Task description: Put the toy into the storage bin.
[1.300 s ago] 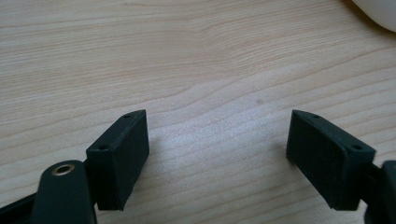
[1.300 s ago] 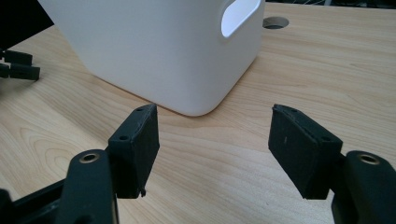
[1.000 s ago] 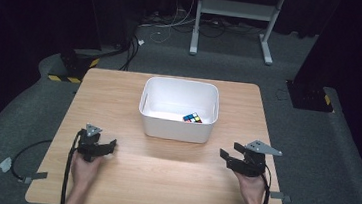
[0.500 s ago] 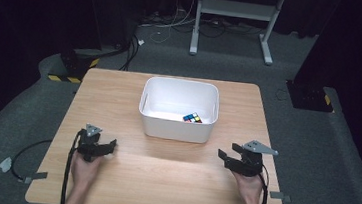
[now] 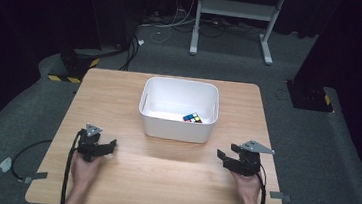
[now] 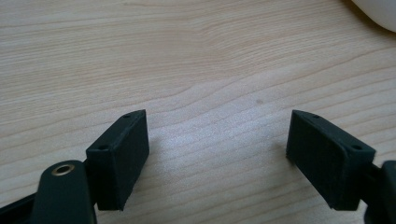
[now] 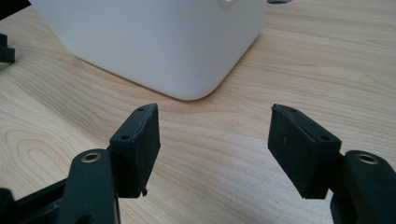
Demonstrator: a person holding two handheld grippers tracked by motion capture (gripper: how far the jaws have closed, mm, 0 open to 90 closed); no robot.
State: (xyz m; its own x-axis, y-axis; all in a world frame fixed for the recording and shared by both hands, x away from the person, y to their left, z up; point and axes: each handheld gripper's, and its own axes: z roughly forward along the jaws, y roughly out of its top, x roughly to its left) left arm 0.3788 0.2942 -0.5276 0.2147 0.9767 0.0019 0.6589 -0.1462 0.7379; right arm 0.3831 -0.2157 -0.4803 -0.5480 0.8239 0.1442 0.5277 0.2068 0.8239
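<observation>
Puzzle cube (image 5: 193,117) is lying inside the white tub (image 5: 176,127), with left gripper (image 5: 106,146) and right gripper (image 5: 225,157) resting wide-jawed and empty-handed just in front.

A light wooden bench (image 5: 161,180) with rounded corners stands on a grey carpeted floor (image 5: 315,145). Beyond its far edge, the white metal legs of a frame (image 5: 233,9) rest on the floor among loose cables (image 5: 176,23). At the far left, a black base marked with yellow-and-black hazard stripes (image 5: 69,68) sits beside the bench corner; another dark base (image 5: 310,97) sits at the far right. The background is black.
</observation>
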